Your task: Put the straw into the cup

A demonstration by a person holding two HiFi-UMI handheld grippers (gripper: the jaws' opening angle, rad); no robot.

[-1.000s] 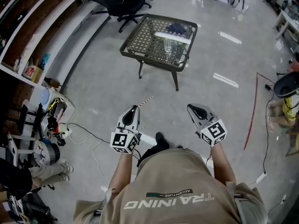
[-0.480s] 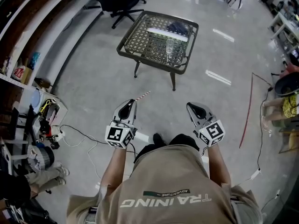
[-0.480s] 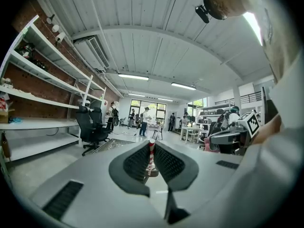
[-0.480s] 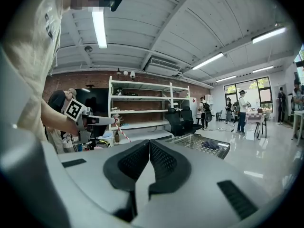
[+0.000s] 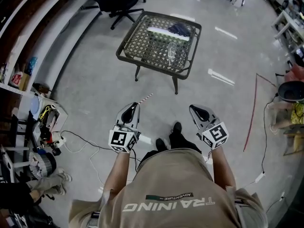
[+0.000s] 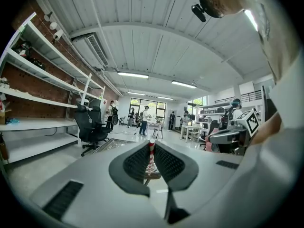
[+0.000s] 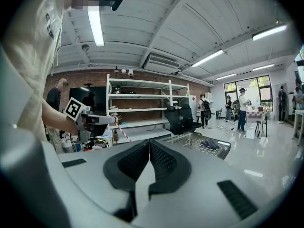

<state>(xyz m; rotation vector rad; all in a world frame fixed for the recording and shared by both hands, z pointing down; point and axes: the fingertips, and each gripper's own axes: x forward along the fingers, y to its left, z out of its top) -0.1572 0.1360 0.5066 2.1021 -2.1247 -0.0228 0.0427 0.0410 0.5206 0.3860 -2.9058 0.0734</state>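
**Straw in the left grip, cup far ahead on the table**

Holds the red-and-white striped straw (image 5: pixel 146 99) by its near end in the left gripper (image 5: pixel 134 109), jaws almost together and pinching it. Points the straw's long axis forward and slightly right, close to level, free tip toward the far table (image 5: pixel 124 56). Keeps the right gripper (image 5: pixel 194 109) pressed closed on nothing, beside the left and well apart from it. Places the clear cup (image 5: pixel 171 53) upright on the wire tabletop, toward its near right part, far beyond the straw tip and a little to its right. Probably calls for closing the gap to the table first, then tipping the straw from near-level toward upright above the cup mouth. Favours the left gripper for that, with neither gripper clearly nearer the cup.
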